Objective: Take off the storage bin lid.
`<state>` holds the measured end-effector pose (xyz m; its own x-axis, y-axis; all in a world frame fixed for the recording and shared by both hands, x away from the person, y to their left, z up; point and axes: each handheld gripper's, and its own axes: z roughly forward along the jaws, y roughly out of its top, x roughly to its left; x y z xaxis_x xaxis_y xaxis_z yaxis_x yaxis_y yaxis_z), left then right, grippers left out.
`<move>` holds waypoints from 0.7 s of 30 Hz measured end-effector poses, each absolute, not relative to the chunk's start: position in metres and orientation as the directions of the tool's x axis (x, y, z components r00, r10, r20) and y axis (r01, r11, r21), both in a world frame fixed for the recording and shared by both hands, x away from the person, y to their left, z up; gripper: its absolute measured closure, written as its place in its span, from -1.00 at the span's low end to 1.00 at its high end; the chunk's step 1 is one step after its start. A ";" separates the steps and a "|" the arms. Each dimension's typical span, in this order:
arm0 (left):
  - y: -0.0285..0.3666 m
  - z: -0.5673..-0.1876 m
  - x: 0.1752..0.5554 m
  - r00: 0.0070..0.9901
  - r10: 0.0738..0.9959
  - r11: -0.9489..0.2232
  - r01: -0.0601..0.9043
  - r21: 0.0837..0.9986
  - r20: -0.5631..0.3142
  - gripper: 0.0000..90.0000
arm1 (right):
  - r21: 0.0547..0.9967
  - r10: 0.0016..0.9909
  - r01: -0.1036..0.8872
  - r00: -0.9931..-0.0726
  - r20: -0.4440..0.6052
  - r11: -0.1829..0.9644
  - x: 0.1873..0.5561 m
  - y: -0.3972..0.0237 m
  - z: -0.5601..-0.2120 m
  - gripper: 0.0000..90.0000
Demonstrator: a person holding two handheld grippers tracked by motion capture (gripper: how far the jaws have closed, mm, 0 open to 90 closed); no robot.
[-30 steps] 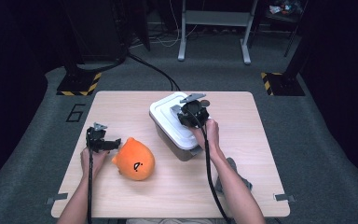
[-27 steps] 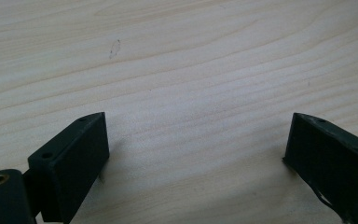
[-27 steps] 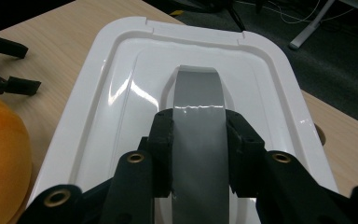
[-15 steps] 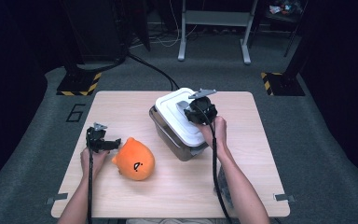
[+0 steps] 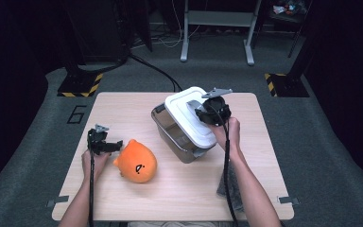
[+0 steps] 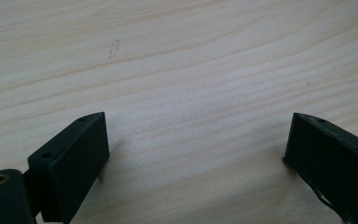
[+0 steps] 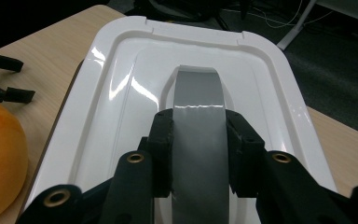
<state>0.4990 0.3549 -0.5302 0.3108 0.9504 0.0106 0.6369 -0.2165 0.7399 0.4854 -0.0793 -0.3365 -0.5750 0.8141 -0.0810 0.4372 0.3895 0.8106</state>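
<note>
My right gripper (image 7: 198,135) is shut on the grey handle (image 7: 198,93) of a white lid (image 7: 116,93). In the high view that right gripper (image 5: 204,112) holds the lid (image 5: 186,120) raised and tilted over a clear plastic bin (image 5: 170,135), whose near left part lies uncovered. An orange plush toy (image 5: 137,161) lies at the front left of the table (image 5: 123,109). My left gripper (image 5: 115,145) rests just left of the toy, jaws pointed at it. In its own view the left gripper (image 6: 196,144) stands open over bare wood (image 6: 168,56).
A grey cloth (image 5: 229,189) lies under the right forearm near the table's front edge. Black stands, cables and hazard-striped bases sit on the floor beyond the table's far edge. The orange toy (image 7: 0,144) and the left gripper (image 7: 10,79) appear at the left of the right gripper view.
The right gripper has lifted the lid off the bin and carried it up and to the right, uncovering the bin. The left gripper and the toy have stayed put.
</note>
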 end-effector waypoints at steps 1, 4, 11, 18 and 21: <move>0.355 -0.530 0.499 0.312 0.950 -0.217 0.637 0.740 0.009 -0.87 | 0.811 0.814 0.435 -0.574 -0.085 0.391 0.485 -0.082 -0.336 0.48; 0.355 -0.530 0.499 0.311 0.950 -0.216 0.637 0.740 0.009 -0.87 | 0.813 0.827 0.446 -0.557 -0.075 0.374 0.483 -0.089 -0.334 0.48; 0.355 -0.530 0.499 0.312 0.950 -0.217 0.637 0.740 0.010 -0.87 | 0.816 0.843 0.451 -0.532 -0.080 0.362 0.480 -0.109 -0.332 0.48; 0.355 -0.530 0.499 0.312 0.950 -0.217 0.637 0.739 0.010 -0.87 | 0.816 0.858 0.461 -0.507 -0.081 0.349 0.477 -0.128 -0.332 0.48; 0.355 -0.530 0.499 0.312 0.950 -0.217 0.637 0.739 0.010 -0.87 | 0.812 0.859 0.461 -0.503 -0.095 0.359 0.476 -0.137 -0.332 0.48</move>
